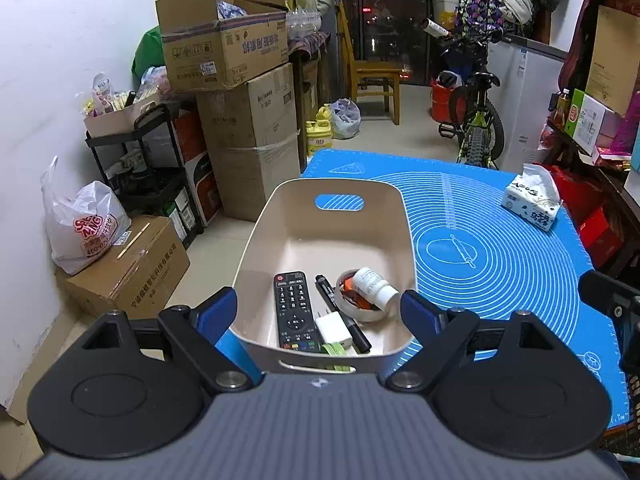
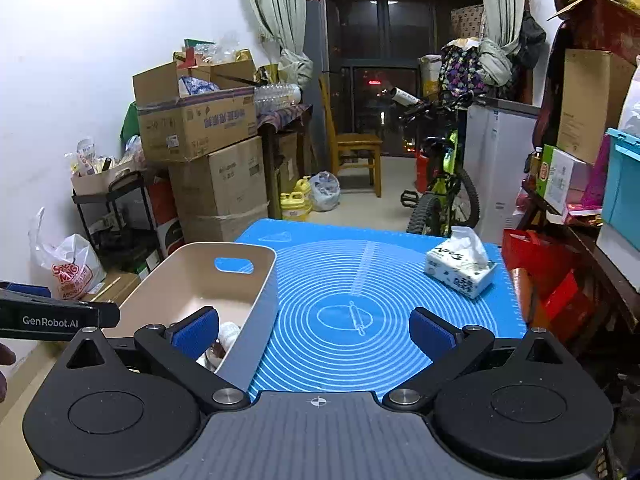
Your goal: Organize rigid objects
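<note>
A beige plastic bin (image 1: pixel 280 216) stands on the left part of the blue mat (image 1: pixel 500 240). It holds a black remote (image 1: pixel 292 308), a black marker (image 1: pixel 344 316), a white charger (image 1: pixel 334 330), a roll of tape (image 1: pixel 360 312) and a white pill bottle (image 1: pixel 374 286). My left gripper (image 1: pixel 318 308) is open and empty, above the bin's near end. My right gripper (image 2: pixel 314 328) is open and empty over the mat, just right of the bin (image 2: pixel 256 280). The left gripper's body (image 2: pixel 56 316) shows at the left edge of the right wrist view.
A tissue pack (image 1: pixel 534 204) sits at the mat's far right; it also shows in the right wrist view (image 2: pixel 462 268). Cardboard boxes (image 1: pixel 240 120), a black cart (image 1: pixel 140 168) and a plastic bag (image 1: pixel 84 228) stand left of the table. A bicycle (image 1: pixel 476 128) stands behind it.
</note>
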The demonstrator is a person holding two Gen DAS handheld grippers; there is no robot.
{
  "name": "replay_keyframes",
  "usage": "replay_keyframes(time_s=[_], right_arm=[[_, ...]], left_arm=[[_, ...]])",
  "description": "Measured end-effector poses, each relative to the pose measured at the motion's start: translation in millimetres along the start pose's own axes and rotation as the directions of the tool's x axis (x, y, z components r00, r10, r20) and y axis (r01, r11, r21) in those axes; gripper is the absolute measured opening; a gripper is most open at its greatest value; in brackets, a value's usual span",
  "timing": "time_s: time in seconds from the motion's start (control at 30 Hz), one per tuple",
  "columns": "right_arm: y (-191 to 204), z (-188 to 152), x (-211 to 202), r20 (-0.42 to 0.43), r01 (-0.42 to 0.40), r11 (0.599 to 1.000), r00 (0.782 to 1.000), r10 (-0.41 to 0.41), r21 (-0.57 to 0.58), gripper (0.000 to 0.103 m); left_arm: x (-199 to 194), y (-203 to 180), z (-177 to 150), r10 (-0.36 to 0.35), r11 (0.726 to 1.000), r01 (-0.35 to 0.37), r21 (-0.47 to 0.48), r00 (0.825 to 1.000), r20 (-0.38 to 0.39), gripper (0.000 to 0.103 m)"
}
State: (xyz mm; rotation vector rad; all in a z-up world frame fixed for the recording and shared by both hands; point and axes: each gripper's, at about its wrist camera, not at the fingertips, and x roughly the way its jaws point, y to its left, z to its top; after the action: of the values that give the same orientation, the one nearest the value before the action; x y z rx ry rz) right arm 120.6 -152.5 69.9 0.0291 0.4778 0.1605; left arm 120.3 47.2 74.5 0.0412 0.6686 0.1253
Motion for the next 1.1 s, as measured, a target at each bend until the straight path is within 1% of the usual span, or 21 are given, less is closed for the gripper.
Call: replay_keyframes(time_s=[0.1, 0.27, 0.4, 0.47, 0.6, 0.7, 0.87, 1.1], right_arm=[[-6, -6, -15, 0.002, 0.005, 1.000, 1.000, -0.005, 0.015, 0.100], [-15, -21, -33, -0.012, 0.012, 0.998, 1.000, -0.011, 0.057, 0.101], [-19, -36, -48, -0.019, 0.024, 0.998, 1.000, -0.023, 0.050, 0.101], [-20, -43, -54, -0.024, 0.031, 0.999, 0.999, -0.030, 0.042, 0.101], [-25, -56, -66, -0.031, 0.029, 0.998, 0.999, -0.027, 0.051, 0.101], [-24, -68, -73, -0.032, 0.034, 0.999, 0.999, -0.032, 0.036, 0.101], [-23, -85, -83, -0.045, 0.028, 0.999, 0.999, -0.027, 0.042, 0.101], [-27, -105, -87, -0.056, 0.039, 0.998, 0.998, -0.037, 0.041, 0.101]], left_arm=[[-10, -7, -9, 0.015, 1.000, -0.015, 0.010, 1.000, 0.011, 0.088], [-20, -15, -23, 0.009, 1.000, -0.009, 0.022, 1.000, 0.011, 0.089], [-28, -21, -37, -0.008, 0.999, 0.008, 0.031, 1.000, 0.007, 0.089], [-34, -25, -45, -0.004, 1.000, 0.004, 0.025, 1.000, 0.019, 0.089], [-42, -34, -58, -0.007, 0.999, 0.005, 0.046, 1.000, 0.028, 0.089], [-48, -40, -66, -0.008, 0.998, 0.005, 0.064, 0.999, 0.039, 0.089], [-52, -49, -86, -0.024, 0.996, 0.022, 0.083, 1.000, 0.018, 0.088], [-53, -52, -112, -0.030, 0.994, 0.029, 0.103, 0.999, 0.013, 0.088]])
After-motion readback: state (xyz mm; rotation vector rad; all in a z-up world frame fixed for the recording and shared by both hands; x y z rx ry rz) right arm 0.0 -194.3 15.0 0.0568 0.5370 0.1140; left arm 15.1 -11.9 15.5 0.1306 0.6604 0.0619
